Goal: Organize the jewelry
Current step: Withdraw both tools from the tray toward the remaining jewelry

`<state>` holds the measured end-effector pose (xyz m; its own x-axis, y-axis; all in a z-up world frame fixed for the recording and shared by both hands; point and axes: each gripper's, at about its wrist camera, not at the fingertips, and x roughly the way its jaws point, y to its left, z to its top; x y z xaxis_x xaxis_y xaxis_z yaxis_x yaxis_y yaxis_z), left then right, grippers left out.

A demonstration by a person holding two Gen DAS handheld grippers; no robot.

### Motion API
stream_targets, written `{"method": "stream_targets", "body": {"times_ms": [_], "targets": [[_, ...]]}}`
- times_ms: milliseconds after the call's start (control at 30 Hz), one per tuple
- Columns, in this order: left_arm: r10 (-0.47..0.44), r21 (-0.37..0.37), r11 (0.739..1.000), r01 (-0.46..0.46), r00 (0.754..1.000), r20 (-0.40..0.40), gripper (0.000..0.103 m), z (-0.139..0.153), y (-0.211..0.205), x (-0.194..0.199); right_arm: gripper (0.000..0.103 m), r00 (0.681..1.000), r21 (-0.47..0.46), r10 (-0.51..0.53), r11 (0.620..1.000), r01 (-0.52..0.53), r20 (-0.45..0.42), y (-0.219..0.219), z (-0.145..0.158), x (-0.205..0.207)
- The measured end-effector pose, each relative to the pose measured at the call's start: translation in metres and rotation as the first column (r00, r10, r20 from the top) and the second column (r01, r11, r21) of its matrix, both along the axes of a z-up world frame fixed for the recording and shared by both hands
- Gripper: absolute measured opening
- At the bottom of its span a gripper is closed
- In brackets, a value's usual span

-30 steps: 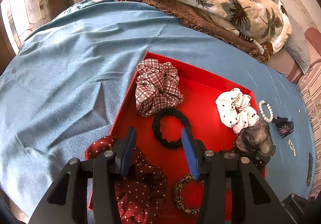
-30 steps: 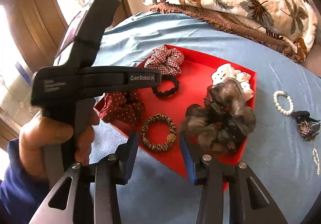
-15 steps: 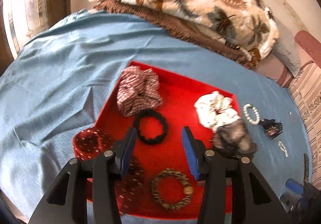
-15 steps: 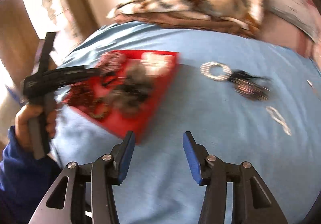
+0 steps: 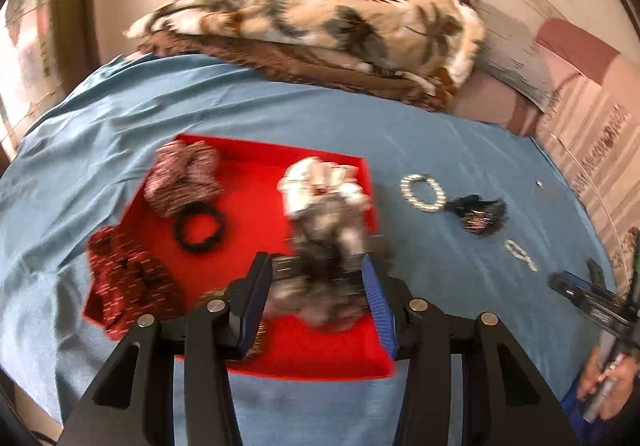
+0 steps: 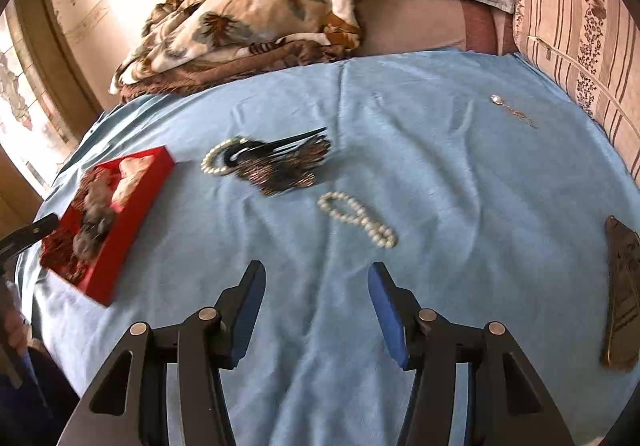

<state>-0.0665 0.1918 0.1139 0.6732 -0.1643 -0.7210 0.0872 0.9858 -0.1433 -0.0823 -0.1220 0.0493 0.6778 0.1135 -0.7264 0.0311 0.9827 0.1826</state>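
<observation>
A red tray (image 5: 256, 206) on the blue sheet holds a plaid scrunchie (image 5: 184, 176), a black hair tie (image 5: 199, 230), a dotted maroon scrunchie (image 5: 128, 286), a white scrunchie (image 5: 320, 182) and a grey scrunchie (image 5: 328, 246). My left gripper (image 5: 318, 286) hovers open over the tray's near side, gripping nothing. My right gripper (image 6: 316, 274) hangs over bare sheet, its jaws opening with nothing between them. Just beyond it lie a pearl strand (image 6: 358, 220), a pearl bracelet (image 6: 216, 160) and a dark beaded hair clip (image 6: 284, 166).
A small pendant (image 6: 496, 99) lies far right on the sheet and a brown clip (image 6: 622, 286) sits at its right edge. A folded leaf-print blanket (image 6: 248, 18) and pillows (image 6: 580, 26) line the back. A hand (image 5: 604, 386) holds the right gripper.
My right gripper swung right, away from the tray to the loose jewelry, and its jaws widened. My left gripper shifted right over the tray, which now looks farther off.
</observation>
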Motion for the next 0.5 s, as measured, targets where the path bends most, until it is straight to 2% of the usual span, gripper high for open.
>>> {"method": "stream_targets", "body": {"times_ms": [133,233,367,500], "targets": [[-0.068,-0.002,0.998,0.068,0.997,-0.032,0.046,0.004,-0.04,0.018,0.058,1.0,0.015,0.007,1.0,-0.007,0.004,-0.006,-0.009,0.021],[-0.128,0.048,0.99,0.13,0.991,-0.036,0.046,0.006,-0.077,0.035,0.058,1.0,0.012,0.028,1.0,-0.028,0.004,-0.006,-0.015,0.038],[-0.221,0.14,0.964,0.225,0.974,-0.047,0.046,-0.001,-0.129,0.063,0.058,0.998,-0.023,0.056,0.998,-0.056,-0.002,-0.008,-0.022,0.054],[-0.269,0.178,0.942,0.284,0.958,-0.103,0.046,-0.02,-0.164,0.094,0.058,0.997,-0.03,0.074,0.997,-0.074,-0.009,-0.014,-0.027,0.065]]}}
